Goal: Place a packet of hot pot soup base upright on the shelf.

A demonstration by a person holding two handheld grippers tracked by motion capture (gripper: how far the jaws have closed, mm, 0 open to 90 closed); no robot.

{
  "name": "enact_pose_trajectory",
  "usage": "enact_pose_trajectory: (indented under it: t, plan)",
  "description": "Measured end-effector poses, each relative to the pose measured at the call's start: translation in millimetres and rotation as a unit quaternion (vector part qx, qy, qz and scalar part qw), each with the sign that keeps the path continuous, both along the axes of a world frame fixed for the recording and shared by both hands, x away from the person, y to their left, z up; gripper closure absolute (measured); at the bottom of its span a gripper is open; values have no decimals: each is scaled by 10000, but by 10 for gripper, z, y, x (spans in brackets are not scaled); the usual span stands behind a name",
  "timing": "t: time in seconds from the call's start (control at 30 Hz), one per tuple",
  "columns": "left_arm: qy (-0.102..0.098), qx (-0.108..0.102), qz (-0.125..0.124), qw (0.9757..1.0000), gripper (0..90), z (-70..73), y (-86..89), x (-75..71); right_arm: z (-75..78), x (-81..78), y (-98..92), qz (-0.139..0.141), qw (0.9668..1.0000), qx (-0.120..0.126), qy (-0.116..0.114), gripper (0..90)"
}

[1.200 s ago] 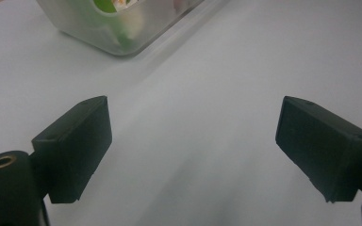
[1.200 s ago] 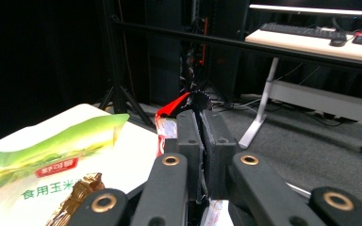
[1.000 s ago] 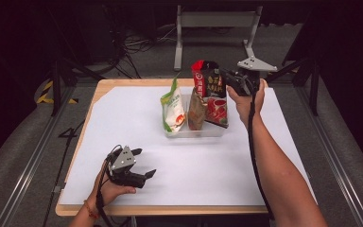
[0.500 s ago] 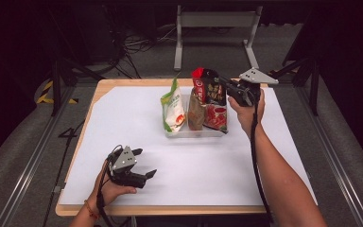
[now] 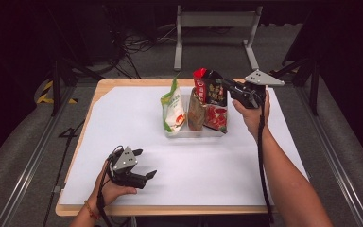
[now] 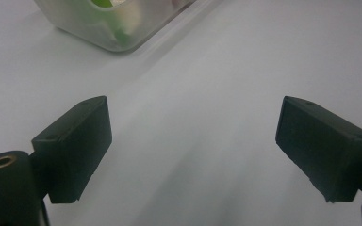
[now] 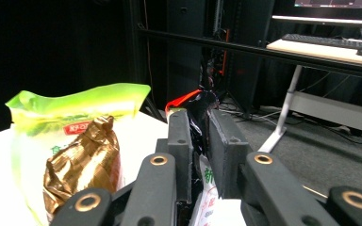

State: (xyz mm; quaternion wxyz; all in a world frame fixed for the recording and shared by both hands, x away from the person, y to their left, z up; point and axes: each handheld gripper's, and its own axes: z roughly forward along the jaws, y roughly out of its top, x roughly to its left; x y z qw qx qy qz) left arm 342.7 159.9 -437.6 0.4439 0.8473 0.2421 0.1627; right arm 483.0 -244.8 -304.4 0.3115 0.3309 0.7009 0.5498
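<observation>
While right tool (image 5: 222, 84) pinches red-black pouch (image 5: 211, 97) in tray (image 5: 194, 134), jaws just easing, left tool (image 5: 142, 163) gaping.

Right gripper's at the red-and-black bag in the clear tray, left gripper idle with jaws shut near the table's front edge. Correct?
Not quite: the left gripper is open; the left gripper view shows its jaws wide apart over bare table. The rest holds: the right gripper is at the red-and-black bag in the clear tray.
</observation>
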Motion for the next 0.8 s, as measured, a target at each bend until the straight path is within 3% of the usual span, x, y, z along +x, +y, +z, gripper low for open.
enact_pose_trajectory:
  t: [0.43,0.8]
  plan:
    - [21,9,14,10000,121,-7,0,6,-14,-68,-93,-8,9999,-107,119,708]
    - [11,36,8,10000,121,-4,-23,7,-112,-248,-206,119,9989,-372,245,755]
